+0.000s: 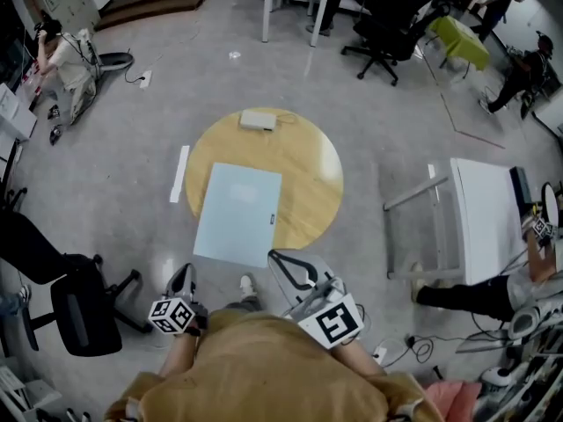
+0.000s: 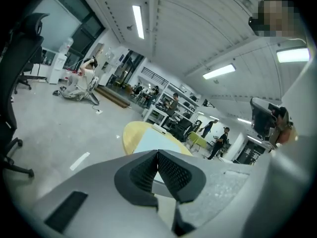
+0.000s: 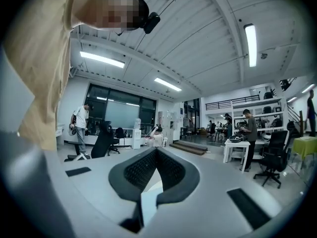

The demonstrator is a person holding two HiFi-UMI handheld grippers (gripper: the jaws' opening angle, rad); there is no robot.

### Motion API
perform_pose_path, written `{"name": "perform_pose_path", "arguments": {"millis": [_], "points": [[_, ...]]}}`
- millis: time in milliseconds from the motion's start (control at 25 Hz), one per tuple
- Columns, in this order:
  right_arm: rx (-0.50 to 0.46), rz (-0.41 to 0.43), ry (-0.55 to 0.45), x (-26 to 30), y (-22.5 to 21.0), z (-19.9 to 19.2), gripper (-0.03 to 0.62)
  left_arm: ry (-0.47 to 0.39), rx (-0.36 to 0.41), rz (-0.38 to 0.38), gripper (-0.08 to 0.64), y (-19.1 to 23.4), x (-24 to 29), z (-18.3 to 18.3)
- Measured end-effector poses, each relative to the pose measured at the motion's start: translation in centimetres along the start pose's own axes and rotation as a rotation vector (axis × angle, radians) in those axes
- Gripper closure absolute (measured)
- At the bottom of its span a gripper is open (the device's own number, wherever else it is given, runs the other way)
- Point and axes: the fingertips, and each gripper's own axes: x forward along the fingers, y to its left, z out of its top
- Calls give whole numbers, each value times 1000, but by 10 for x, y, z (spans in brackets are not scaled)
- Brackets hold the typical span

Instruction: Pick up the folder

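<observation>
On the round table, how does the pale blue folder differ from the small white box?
Size: the folder is a broad thin sheet, far larger than the small, compact white box.
Colour: the folder is pale blue, the white box plain white.
Place: the folder lies at the near side of the round table and overhangs its rim, while the white box sits near the far edge.
Both rest flat on the same table.

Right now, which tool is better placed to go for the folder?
Probably left. The left tool aims down at the folder, dead ahead in its view; the right tool looks level across the room, with no folder in its view. Both are shut.
</observation>
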Motion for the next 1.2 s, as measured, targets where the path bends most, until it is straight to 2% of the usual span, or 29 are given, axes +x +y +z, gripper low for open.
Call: {"name": "perform_pose_path", "arguments": {"millis": [240,360,520,600,680,720,800,840,920,1040,1120,1200], "points": [[-2,-24,9,55,2,7,595,86,-114,-56,557,40,28,1],[-2,-30,61,67,9,-7,595,129,-150,-86,557,57,39,-8],[-18,-22,111,76,15,-15,595,142,-217,-131,557,66,45,-16],[-23,-16,101,81,17,-16,595,131,-237,-158,557,71,47,-24],[-28,3,86,86,16,-12,595,119,-277,-179,557,73,49,-29],[-45,26,109,88,15,-13,595,118,-306,-189,557,73,50,-30],[-112,93,222,87,15,-27,595,122,-363,-212,557,70,52,-31],[-108,104,219,90,14,-27,595,123,-386,-228,556,68,53,-31],[-37,86,108,101,11,-14,595,135,-404,-263,552,66,55,-35],[-53,115,135,102,5,-20,595,213,-437,-242,532,73,52,-56],[-12,97,86,103,-6,-15,595,237,-528,-242,473,73,52,-69],[12,85,70,98,-21,-16,595,174,-722,-318,392,57,61,-69]]}}
